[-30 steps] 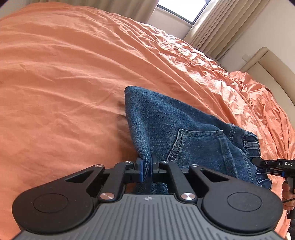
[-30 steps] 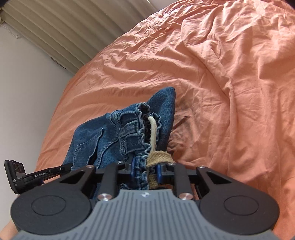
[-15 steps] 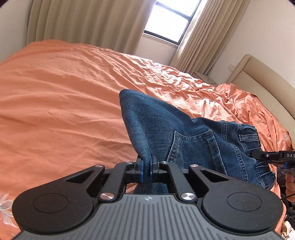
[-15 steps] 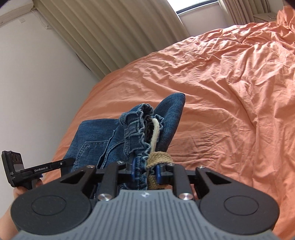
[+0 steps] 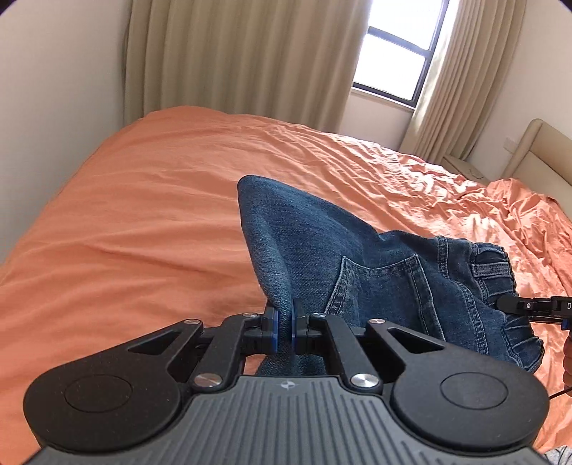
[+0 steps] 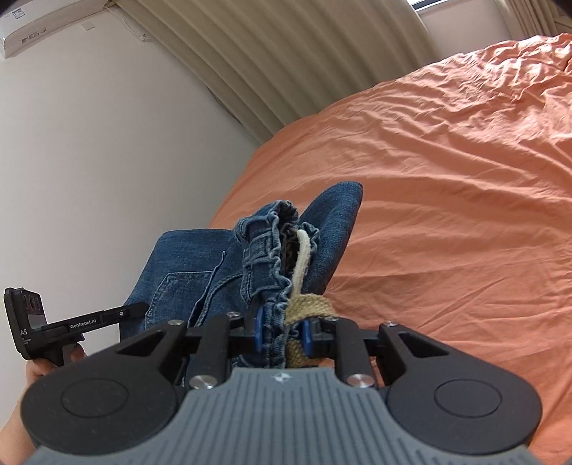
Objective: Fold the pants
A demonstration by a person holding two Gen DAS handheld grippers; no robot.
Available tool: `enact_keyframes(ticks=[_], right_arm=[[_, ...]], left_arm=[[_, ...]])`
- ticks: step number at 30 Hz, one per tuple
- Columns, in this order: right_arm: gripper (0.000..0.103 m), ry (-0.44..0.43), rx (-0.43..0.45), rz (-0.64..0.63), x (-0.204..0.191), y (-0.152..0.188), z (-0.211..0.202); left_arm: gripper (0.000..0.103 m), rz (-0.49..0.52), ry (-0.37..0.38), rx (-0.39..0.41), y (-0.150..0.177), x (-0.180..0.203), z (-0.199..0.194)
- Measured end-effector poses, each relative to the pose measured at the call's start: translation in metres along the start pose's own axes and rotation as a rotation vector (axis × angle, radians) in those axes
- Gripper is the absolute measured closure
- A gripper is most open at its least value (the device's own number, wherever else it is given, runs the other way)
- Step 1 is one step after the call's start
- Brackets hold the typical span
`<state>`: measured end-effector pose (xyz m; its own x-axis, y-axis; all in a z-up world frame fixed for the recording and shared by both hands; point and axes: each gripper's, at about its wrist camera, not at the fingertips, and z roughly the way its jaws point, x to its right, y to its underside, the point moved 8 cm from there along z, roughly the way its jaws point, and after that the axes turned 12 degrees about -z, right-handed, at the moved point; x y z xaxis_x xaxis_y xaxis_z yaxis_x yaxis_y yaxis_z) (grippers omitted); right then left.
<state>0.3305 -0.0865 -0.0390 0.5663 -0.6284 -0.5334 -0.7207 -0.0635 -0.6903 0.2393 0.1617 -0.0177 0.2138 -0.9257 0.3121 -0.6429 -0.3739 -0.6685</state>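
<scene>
Blue denim pants (image 5: 361,264) hang lifted between both grippers above the orange bed (image 5: 136,229). My left gripper (image 5: 283,327) is shut on a folded edge of the denim beside the back pocket (image 5: 379,286). My right gripper (image 6: 280,334) is shut on the gathered elastic waistband (image 6: 271,246) together with its beige drawstring (image 6: 302,257). In the right wrist view the rest of the pants (image 6: 186,272) drapes away to the left. The other gripper's black body shows at the right edge of the left wrist view and at the left edge of the right wrist view.
Wrinkled orange bedding (image 6: 447,200) covers the bed. Beige curtains (image 5: 228,57) and a bright window (image 5: 397,53) stand behind it. A cream headboard (image 5: 536,150) is at the right. A white wall (image 6: 107,161) and an air conditioner (image 6: 53,25) are at the left.
Both grippers have risen and drawn back with the pants, lifting the denim off the bed. The views now tilt up, showing curtains, window and wall. Both grips are unchanged.
</scene>
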Motion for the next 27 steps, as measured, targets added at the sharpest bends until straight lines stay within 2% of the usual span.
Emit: enact_keyframes(ticks=[7, 13, 15, 17, 21, 23, 25, 27], right_arm=[[0.087, -0.068, -0.06, 0.056, -0.006, 0.029, 0.1], [0.087, -0.017, -0.125, 0.072, 0.031, 0.058, 0.161], [0.087, 0.0, -0.134, 0.093, 0.045, 0.066, 0.171], [0.088, 0.003, -0.158, 0.112, 0.061, 0.073, 0.179], [0.087, 0.0, -0.157, 0.126, 0.072, 0.079, 0.188], [0.083, 0.008, -0.161, 0.123, 0.071, 0.08, 0.188], [0.075, 0.017, -0.166, 0.127, 0.069, 0.077, 0.183], [0.071, 0.042, -0.149, 0.065, 0.06, 0.07, 0.171]], left_arm=[[0.097, -0.022, -0.088, -0.058, -0.003, -0.073, 0.048], [0.097, -0.07, -0.091, -0.12, 0.015, -0.116, 0.113], [0.097, -0.082, -0.11, -0.123, 0.02, -0.136, 0.129], [0.096, -0.127, -0.094, -0.136, 0.026, -0.154, 0.142], [0.093, -0.145, -0.069, -0.134, 0.035, -0.162, 0.152], [0.089, -0.147, -0.069, -0.131, 0.035, -0.165, 0.149], [0.082, -0.144, -0.079, -0.117, 0.032, -0.165, 0.144], [0.079, -0.137, -0.092, -0.098, 0.029, -0.165, 0.133]])
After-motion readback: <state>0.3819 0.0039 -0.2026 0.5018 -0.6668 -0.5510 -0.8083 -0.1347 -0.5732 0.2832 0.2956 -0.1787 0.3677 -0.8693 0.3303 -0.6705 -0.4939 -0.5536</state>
